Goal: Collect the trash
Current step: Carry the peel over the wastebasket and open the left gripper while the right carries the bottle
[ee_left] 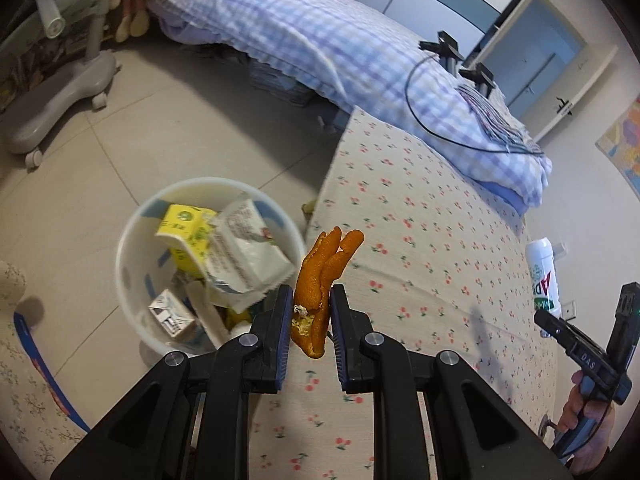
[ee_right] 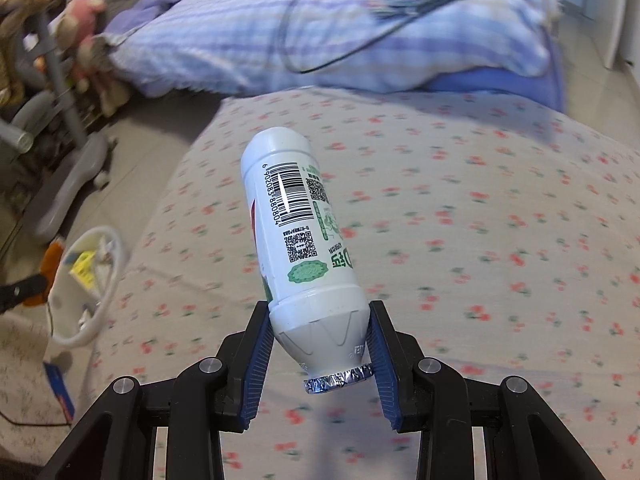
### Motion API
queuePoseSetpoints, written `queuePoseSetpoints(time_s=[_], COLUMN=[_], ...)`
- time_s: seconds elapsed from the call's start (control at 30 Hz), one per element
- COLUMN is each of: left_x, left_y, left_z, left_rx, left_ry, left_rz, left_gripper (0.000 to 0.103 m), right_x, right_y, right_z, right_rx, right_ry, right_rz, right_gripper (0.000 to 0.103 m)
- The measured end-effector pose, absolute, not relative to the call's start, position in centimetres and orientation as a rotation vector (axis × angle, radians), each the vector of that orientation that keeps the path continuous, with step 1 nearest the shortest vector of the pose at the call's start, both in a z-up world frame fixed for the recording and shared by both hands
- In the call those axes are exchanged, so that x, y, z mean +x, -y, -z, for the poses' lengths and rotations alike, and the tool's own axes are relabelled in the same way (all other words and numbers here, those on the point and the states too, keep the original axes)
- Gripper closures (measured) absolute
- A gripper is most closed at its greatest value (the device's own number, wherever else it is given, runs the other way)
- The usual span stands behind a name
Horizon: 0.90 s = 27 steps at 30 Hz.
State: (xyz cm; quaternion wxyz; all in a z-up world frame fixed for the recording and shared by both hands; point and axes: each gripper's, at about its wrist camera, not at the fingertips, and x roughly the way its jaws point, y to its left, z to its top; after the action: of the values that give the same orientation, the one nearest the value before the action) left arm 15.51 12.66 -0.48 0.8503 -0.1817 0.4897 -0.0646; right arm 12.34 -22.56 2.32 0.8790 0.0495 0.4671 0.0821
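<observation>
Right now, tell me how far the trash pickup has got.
Done: cartons already lie in the bin. In hand: the left gripper is shut on an orange peel near the bin, and the right gripper is shut on a bottle over the bed. Left: drop both in.

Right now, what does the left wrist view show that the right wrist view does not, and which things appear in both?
Only the left wrist view shows the orange peel clamped in the left hand-held gripper, a hand holding the other tool, and the cartons inside the white bin.

Only the right wrist view shows the bottle's barcode and foil-covered mouth, gripped near that mouth by the right hand-held gripper.

Both show the bottle, the bin, the floral bedsheet, the checked blanket and the black cable.
</observation>
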Motion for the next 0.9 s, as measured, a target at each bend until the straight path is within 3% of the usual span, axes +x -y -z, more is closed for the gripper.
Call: queuePoseSetpoints(time_s=[0.37,0.43,0.47,0.5,0.9], left_x=[16.0,16.2,16.1,15.9,14.0], left_y=[-17.9,-18.5,-18.9,-19.3,-22.8], left_z=[3.0,3.5,3.7,3.7,4.1], left_rx=[-0.404,-0.395,-0.388,-0.379,-0.339], left_ry=[-1.064,-1.094,-1.102,-1.094,-1.103], left_rz=[0.027,-0.025,-0.056,-0.089,-0.188], left_gripper=[0.079,0.062,0.039,0.024,0.021], right_x=[13.3,13.5,13.6,13.6,14.3], right_y=[15.3,14.1,13.6,13.1,5.4], right_z=[-1.5,-1.2,-1.1,-1.0,0.8], right_rx=[0.044,0.039,0.036,0.033,-0.034], right_ry=[-0.992,-0.999,-1.002,-1.004,-1.048], right_rz=[-0.287,-0.304,-0.311,-0.319,-0.432], right_gripper=[0.062,0.061,0.061,0.061,0.061])
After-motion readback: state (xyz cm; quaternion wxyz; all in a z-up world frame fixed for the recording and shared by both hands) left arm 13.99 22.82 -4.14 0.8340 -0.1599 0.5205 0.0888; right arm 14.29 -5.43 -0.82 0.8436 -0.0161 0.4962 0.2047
